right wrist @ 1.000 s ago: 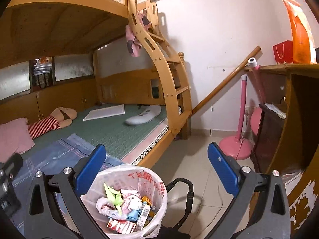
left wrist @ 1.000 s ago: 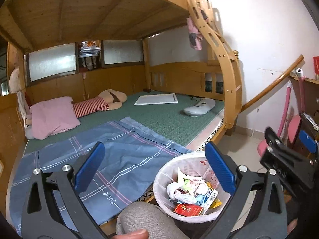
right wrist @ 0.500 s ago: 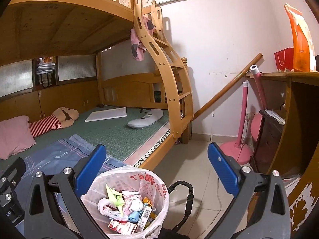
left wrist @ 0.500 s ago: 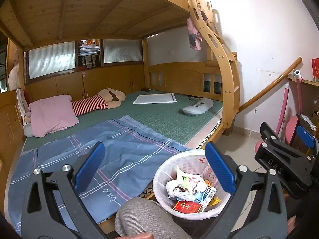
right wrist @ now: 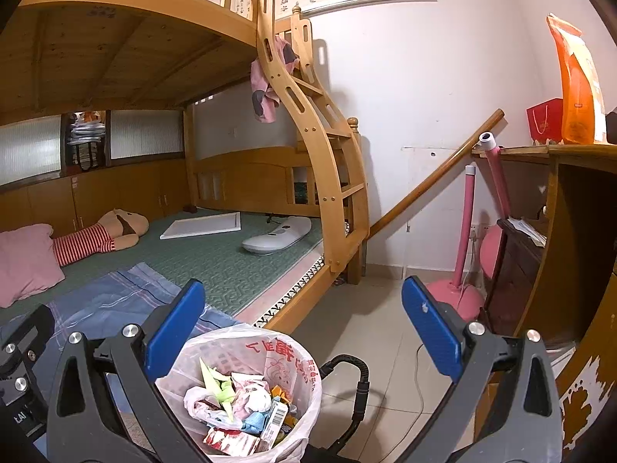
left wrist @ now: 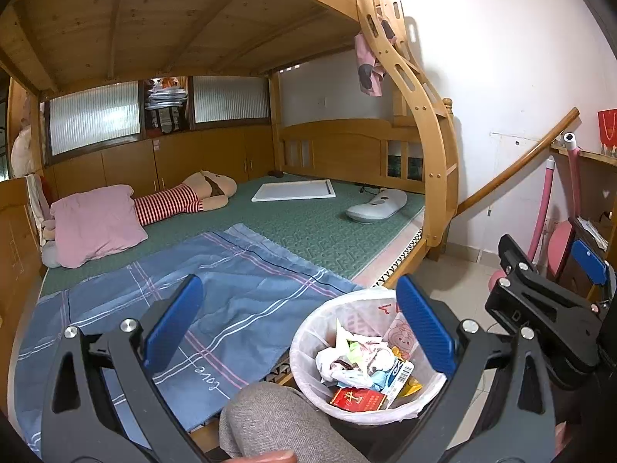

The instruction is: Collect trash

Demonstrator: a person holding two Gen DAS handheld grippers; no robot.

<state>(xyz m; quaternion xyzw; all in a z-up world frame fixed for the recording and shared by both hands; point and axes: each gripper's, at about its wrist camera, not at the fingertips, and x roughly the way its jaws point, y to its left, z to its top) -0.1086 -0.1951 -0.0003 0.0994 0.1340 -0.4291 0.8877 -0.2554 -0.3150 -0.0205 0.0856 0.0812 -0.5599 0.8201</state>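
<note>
A trash bin point(left wrist: 308, 332) point(right wrist: 304, 359) lined with a white plastic bag stands on the floor beside the bed, filled with crumpled paper, wrappers and a red box point(left wrist: 356, 399). My left gripper point(left wrist: 300, 328) is open and empty, held above the bed edge and the bin. In the right wrist view, my right gripper point(right wrist: 304, 332) is also open and empty, over the bin and the floor. Its black body also shows at the right of the left wrist view point(left wrist: 547, 308).
A wooden bunk bed with a curved ladder point(right wrist: 308, 123) holds a blue sheet point(left wrist: 216, 301), a pink pillow point(left wrist: 96, 223), a striped doll point(left wrist: 181, 200), a white board point(left wrist: 295, 191) and a white device point(left wrist: 376, 206). A pink fan stand point(right wrist: 462, 247) and wooden desk point(right wrist: 570, 231) stand right. A person's knee point(left wrist: 277, 420) is close below.
Both grippers have risen and tilted slightly, so the bin sits a little lower in each view. Both stay open and empty.
</note>
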